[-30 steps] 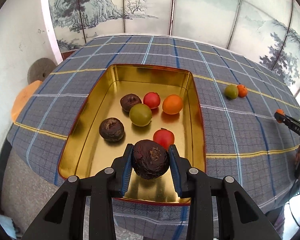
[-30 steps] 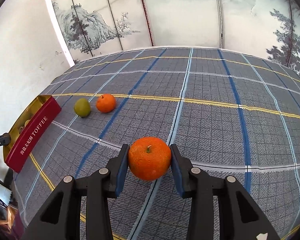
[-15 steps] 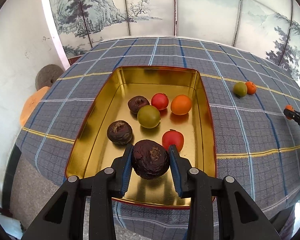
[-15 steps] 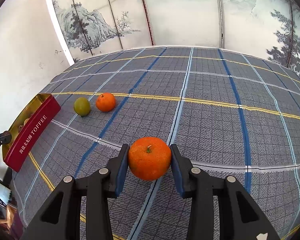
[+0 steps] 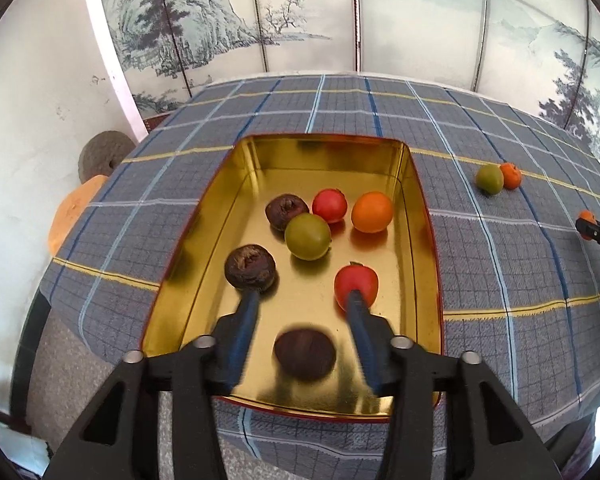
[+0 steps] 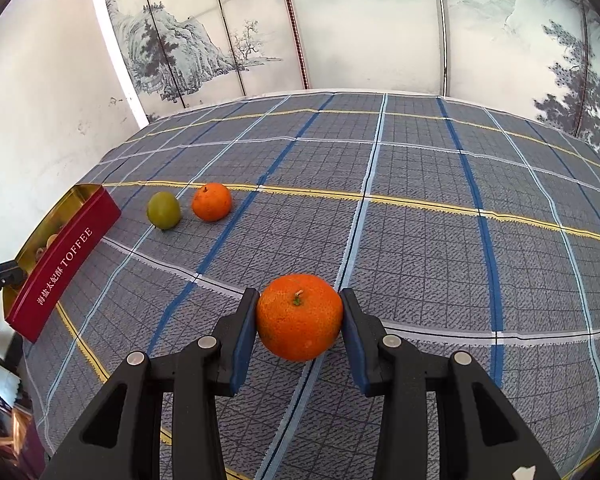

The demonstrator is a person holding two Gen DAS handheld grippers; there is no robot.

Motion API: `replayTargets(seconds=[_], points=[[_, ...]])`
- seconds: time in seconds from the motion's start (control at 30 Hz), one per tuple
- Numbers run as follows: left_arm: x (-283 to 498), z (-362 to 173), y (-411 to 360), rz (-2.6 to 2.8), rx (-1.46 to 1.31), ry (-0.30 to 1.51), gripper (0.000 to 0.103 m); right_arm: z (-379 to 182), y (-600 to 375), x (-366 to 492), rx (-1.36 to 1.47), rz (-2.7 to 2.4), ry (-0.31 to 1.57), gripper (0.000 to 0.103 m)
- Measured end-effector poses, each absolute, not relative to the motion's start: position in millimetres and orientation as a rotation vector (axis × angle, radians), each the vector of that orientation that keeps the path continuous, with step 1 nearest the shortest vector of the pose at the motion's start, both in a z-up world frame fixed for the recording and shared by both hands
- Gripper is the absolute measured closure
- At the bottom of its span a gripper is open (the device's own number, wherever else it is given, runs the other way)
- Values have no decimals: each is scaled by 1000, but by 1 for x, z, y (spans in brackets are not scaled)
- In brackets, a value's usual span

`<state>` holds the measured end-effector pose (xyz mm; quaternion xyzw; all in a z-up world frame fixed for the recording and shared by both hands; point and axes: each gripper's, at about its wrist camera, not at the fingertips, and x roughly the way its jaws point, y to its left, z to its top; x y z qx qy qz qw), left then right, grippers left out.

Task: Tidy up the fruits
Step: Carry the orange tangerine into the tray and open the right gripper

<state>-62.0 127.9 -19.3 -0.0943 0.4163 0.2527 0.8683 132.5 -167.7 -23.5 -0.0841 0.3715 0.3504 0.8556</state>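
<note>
A dark, wrinkled fruit (image 5: 305, 354) blurs between the left gripper's (image 5: 304, 304) spread fingers; the right gripper (image 6: 299, 312) pinches a dimpled orange (image 6: 299, 317).

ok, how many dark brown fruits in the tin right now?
3. One at the near end, blurred, between the open left gripper's fingers; one mid-left; one further back beside the green fruit. None look hidden.

left gripper (image 5: 302, 300) jaws spread wide, right gripper (image 6: 299, 314) jaws clamped.
</note>
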Motion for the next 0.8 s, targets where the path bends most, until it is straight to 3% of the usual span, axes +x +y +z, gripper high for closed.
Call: replayTargets(seconds=[0.07, 0.8], points=[[-63, -16, 127, 539, -186, 856, 38, -23, -168, 132, -175, 737, 782, 66], [-70, -8, 127, 624, -143, 842, 35, -3, -157, 114, -151, 799, 753, 66]])
